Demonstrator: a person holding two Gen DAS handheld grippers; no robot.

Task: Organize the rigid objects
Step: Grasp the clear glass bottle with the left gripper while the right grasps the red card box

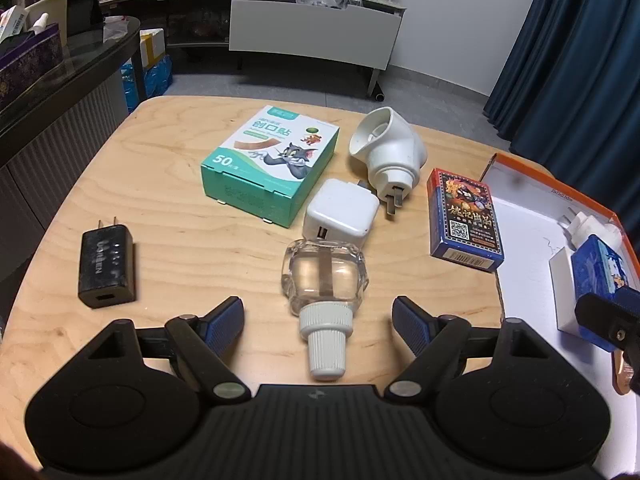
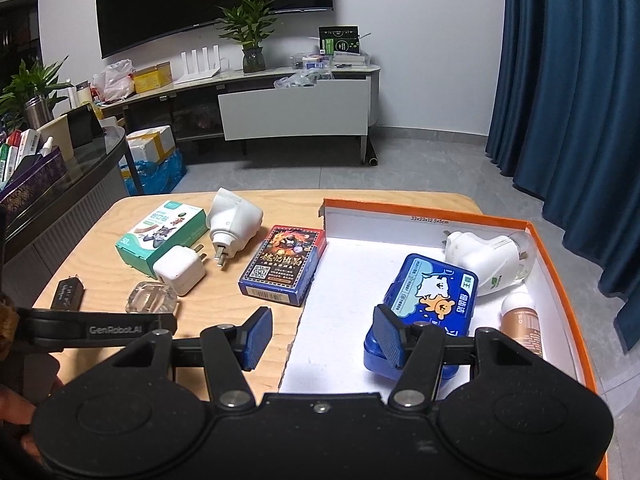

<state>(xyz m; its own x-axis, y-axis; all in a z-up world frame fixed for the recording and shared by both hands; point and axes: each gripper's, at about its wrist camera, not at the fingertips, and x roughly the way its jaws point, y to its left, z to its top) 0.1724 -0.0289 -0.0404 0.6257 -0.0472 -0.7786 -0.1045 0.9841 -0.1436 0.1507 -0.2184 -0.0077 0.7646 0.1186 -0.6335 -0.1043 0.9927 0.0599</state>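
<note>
On the wooden table (image 1: 168,200) lie a clear liquid refill bottle (image 1: 324,276) with a white cap, a white USB charger (image 1: 340,214), a black charger (image 1: 106,268), a green bandage box (image 1: 272,164), a white plug-in heater (image 1: 390,148) and a card box (image 1: 464,220). My left gripper (image 1: 318,324) is open, its fingers on either side of the bottle's cap, not touching. My right gripper (image 2: 322,338) is open and empty over the near-left part of the orange-rimmed box (image 2: 560,256), which holds a blue tin (image 2: 428,308), a white heater (image 2: 488,256) and a brown bottle (image 2: 524,324).
The card box (image 2: 284,264) lies right against the orange box's left wall. A dark counter (image 1: 48,92) stands left of the table, a TV cabinet (image 2: 296,108) beyond it, blue curtains (image 2: 568,80) to the right.
</note>
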